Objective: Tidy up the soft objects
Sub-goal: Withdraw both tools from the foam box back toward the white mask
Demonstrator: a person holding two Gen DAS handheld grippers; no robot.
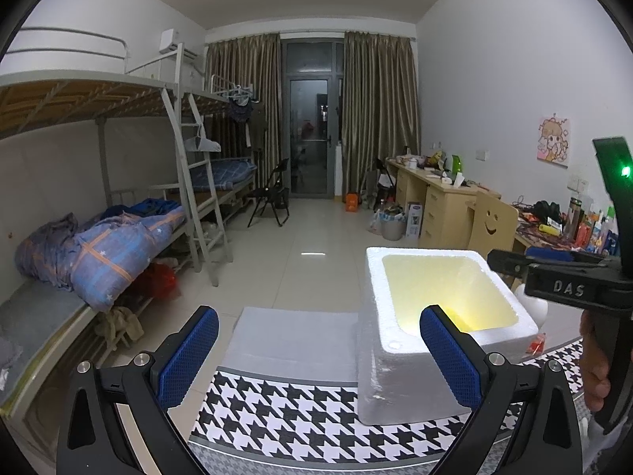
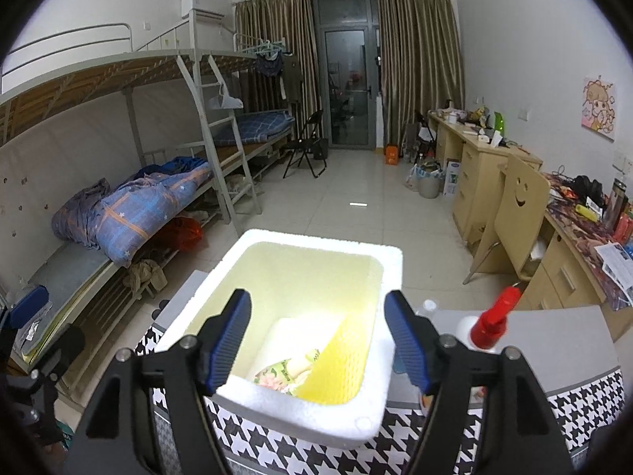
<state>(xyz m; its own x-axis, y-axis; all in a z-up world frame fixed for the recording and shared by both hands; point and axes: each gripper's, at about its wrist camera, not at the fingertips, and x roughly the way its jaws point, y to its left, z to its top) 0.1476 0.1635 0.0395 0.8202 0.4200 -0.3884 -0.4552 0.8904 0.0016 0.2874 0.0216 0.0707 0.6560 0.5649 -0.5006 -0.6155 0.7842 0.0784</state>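
While I hold both tongs over the houndstooth cloth [image 1: 300, 407], my left gripper [image 1: 318, 356] gapes wide with nothing between its blue pads; the foam box [image 1: 399, 340] stands at right of centre in that view, its yellow inside lit; my right gripper [image 2: 318, 340] is likewise spread and bare, hanging over the box [image 2: 277, 407] in the lower middle of its frame; inside lie a white pad [image 2: 292, 332] and a flowered packet [image 2: 285, 374]; a red-capped bottle [image 2: 490, 320] stands just right of the box.
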